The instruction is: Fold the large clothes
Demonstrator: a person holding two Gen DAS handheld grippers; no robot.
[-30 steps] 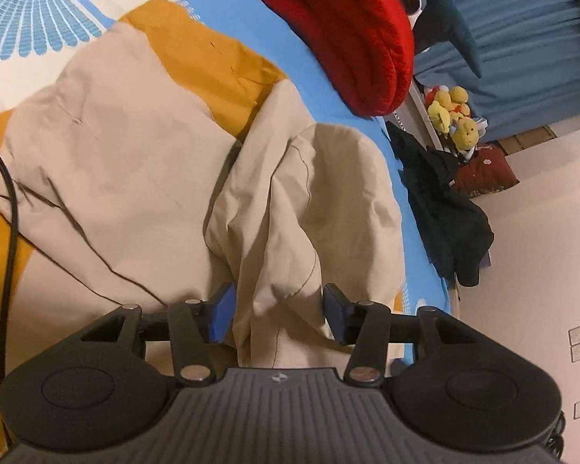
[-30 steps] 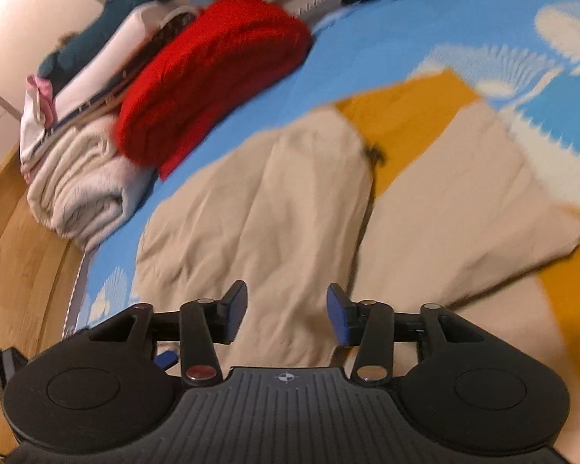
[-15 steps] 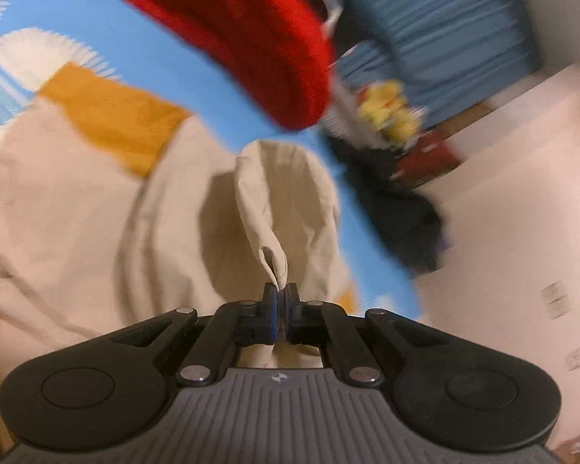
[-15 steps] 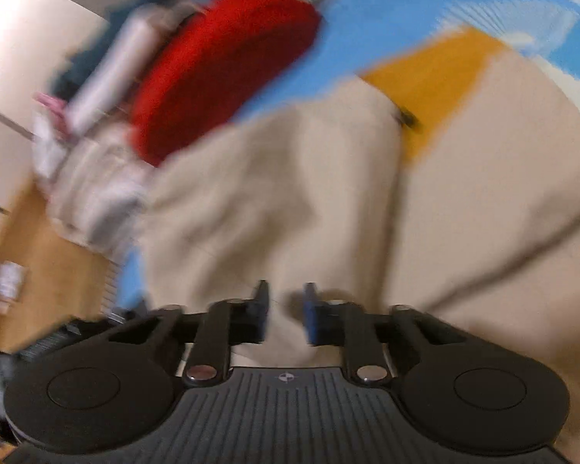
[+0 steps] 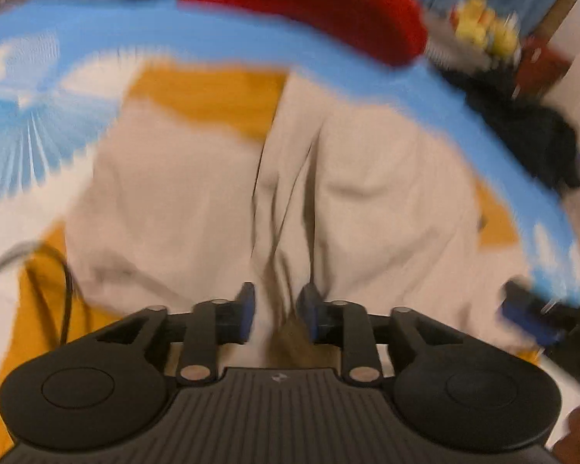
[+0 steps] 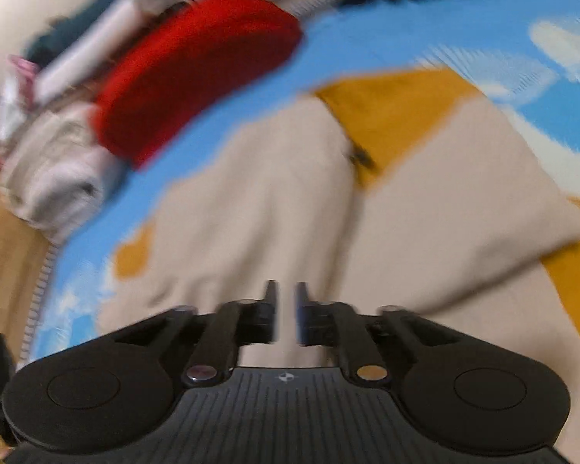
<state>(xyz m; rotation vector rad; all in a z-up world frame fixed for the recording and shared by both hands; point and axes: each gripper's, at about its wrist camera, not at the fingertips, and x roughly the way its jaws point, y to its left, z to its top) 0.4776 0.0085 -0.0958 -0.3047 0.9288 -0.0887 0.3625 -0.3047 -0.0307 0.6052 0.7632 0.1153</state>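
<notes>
1. The beige garment (image 5: 367,201) lies spread on the bed, over a bedspread (image 5: 220,42) patterned in blue, white and mustard. Both views are motion-blurred.
2. In the left wrist view its long axis runs away from the camera, from the left claw (image 5: 276,311) toward the red knit (image 5: 309,4) at the far edge. Long creases run along that same line up the middle of the cloth.
3. In the right wrist view the garment (image 6: 274,208) reaches from the right claw (image 6: 284,315) toward the red knit (image 6: 189,69), while a second broad flap points off to the right, ending in a corner over mustard fabric.
4. The left claw is spread, its blue pads apart with a ridge of gathered cloth rising between them; blur hides whether either pad touches it.
5. The right claw is nearly together, a narrow gap left between its pads. It sits low over the beige cloth; I cannot tell whether any cloth is caught.
6. Only the left wrist view shows yellow plush toys (image 5: 483,34), a dark heap of clothing (image 5: 529,143) beside the bed, and a black cable (image 5: 63,282).
7. Only the right wrist view shows a stack of folded pale clothes (image 6: 46,170) left of the red knit and a wooden floor (image 6: 7,255).
</notes>
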